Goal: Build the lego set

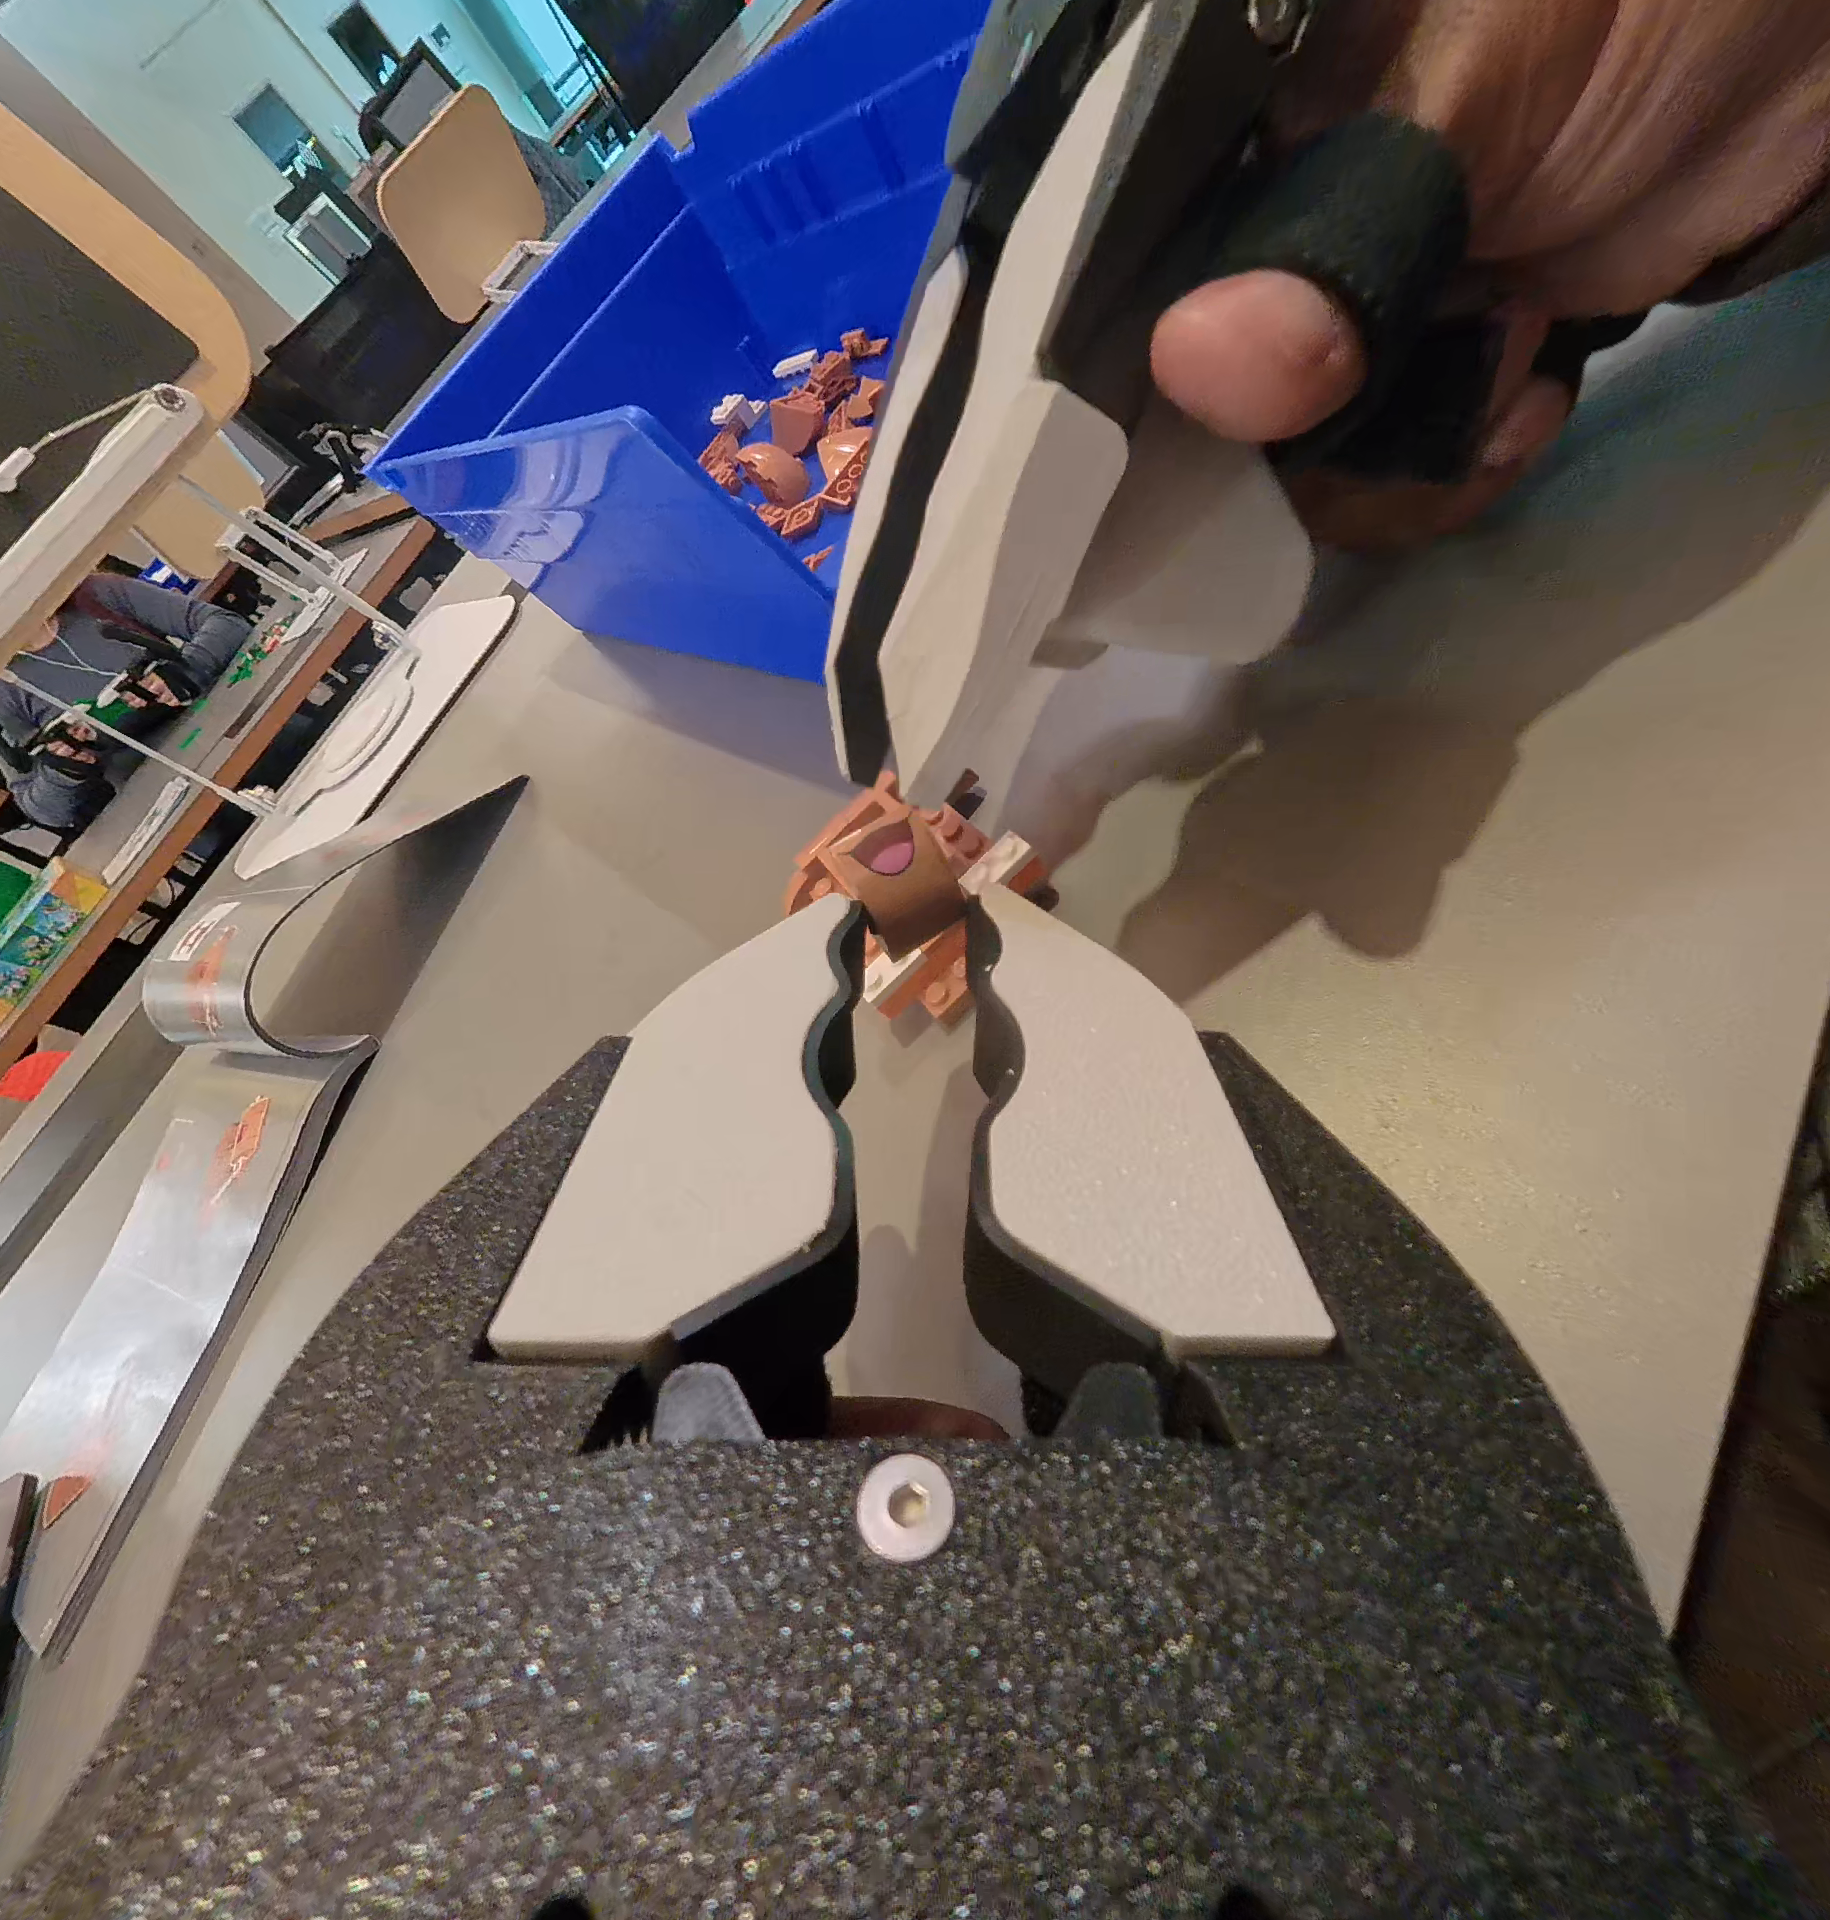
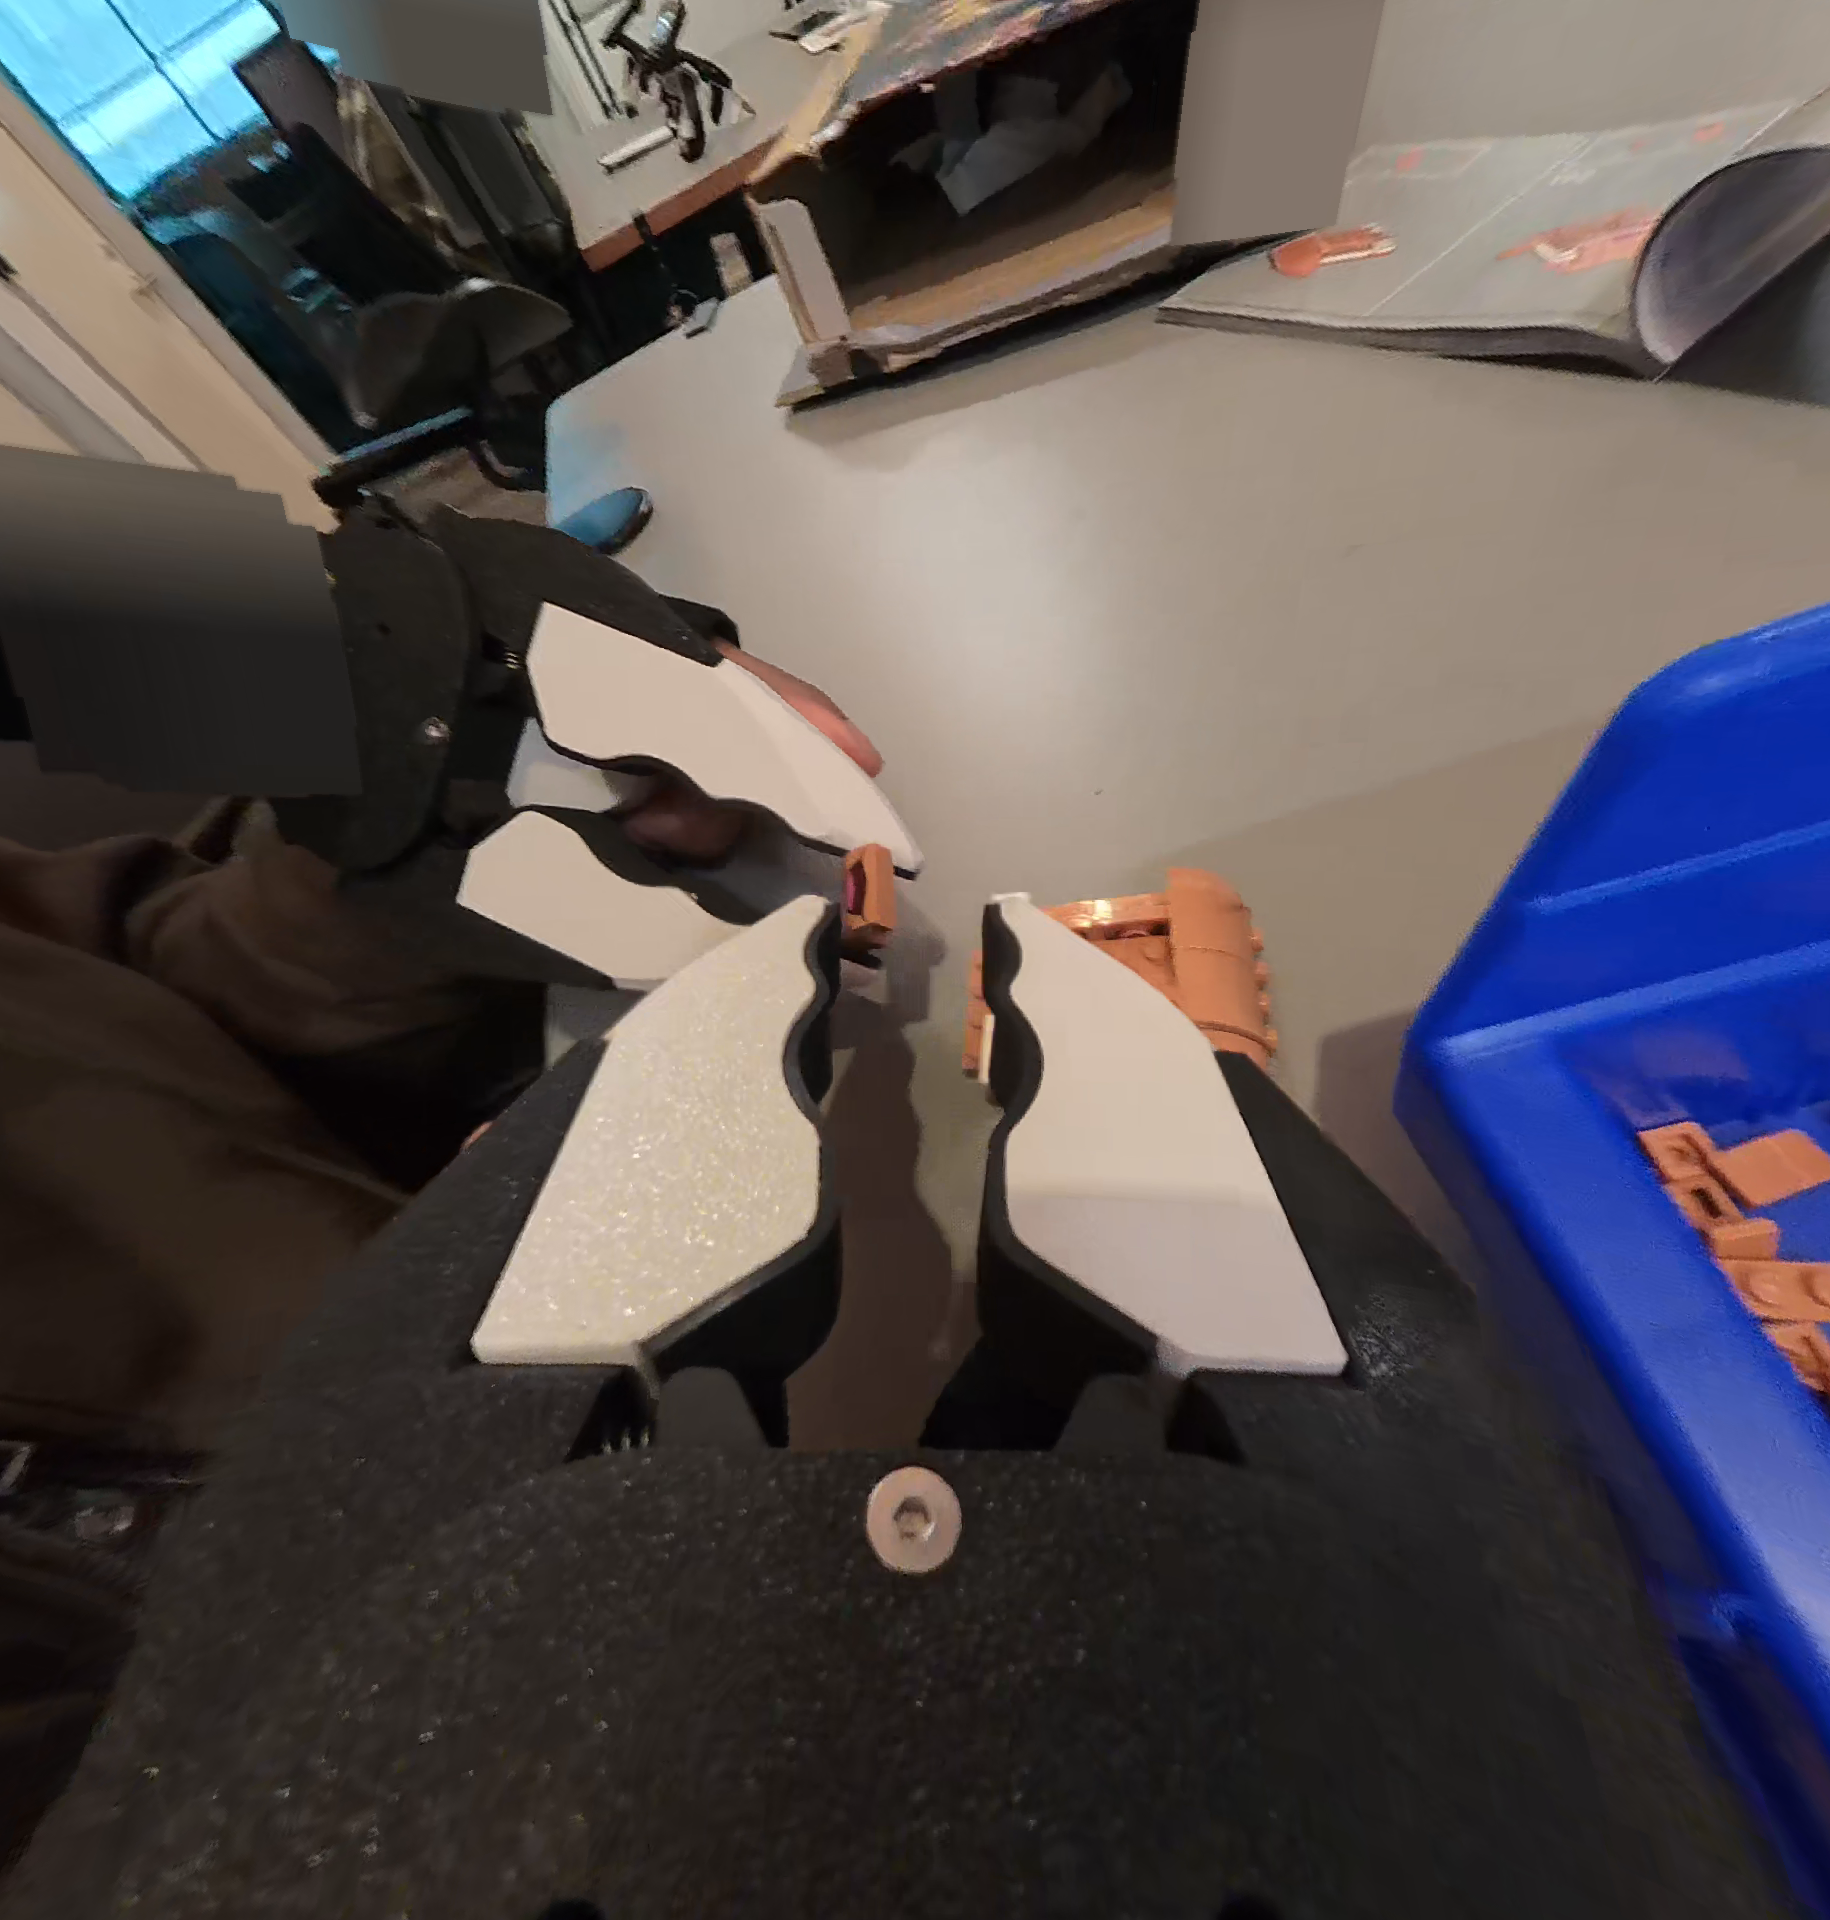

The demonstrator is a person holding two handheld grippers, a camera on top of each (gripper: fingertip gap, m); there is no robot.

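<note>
Your left gripper has its fingers clamped on the small brown lego assembly at frame centre, above the tabletop. Your right gripper comes in with fingers parted, holding nothing that shows, a bigger brown lego build just behind its right finger. You look mid-join; next, line up the studs squarely before pressing.

Left tongs at frame centre, nearly closed, clamp a small piece. Right tongs stand parted, gripping nothing, tips close by.
</note>
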